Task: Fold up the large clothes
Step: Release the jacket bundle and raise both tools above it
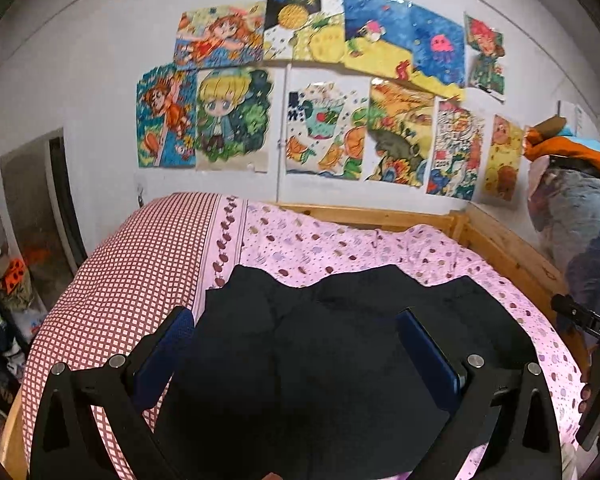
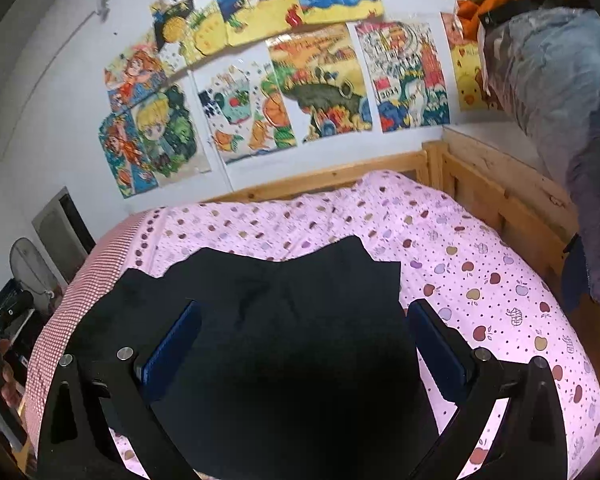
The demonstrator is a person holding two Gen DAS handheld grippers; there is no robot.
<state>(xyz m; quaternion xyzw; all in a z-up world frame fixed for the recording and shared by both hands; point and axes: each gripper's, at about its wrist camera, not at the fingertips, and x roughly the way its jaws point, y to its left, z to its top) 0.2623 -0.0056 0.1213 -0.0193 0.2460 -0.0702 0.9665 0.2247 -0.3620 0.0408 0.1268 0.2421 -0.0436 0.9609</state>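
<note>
A black garment (image 1: 320, 344) lies spread flat on the pink apple-print bedsheet (image 1: 340, 240), its far edge wavy. My left gripper (image 1: 296, 316) hangs above it with jaws wide open and nothing between the blue pads (image 1: 168, 344). In the right wrist view the same black garment (image 2: 284, 320) fills the lower middle. My right gripper (image 2: 304, 308) also stands wide open over it, empty, its right pad over the pink sheet (image 2: 480, 272). The other gripper shows at each view's edge.
A wooden bed frame (image 1: 496, 240) runs along the far and right sides. A red-checked cover (image 1: 140, 264) lies on the left of the bed. Drawings (image 1: 320, 92) cover the wall. Bagged clothes (image 2: 552, 92) pile at right; clutter and a fan (image 2: 32, 272) sit at left.
</note>
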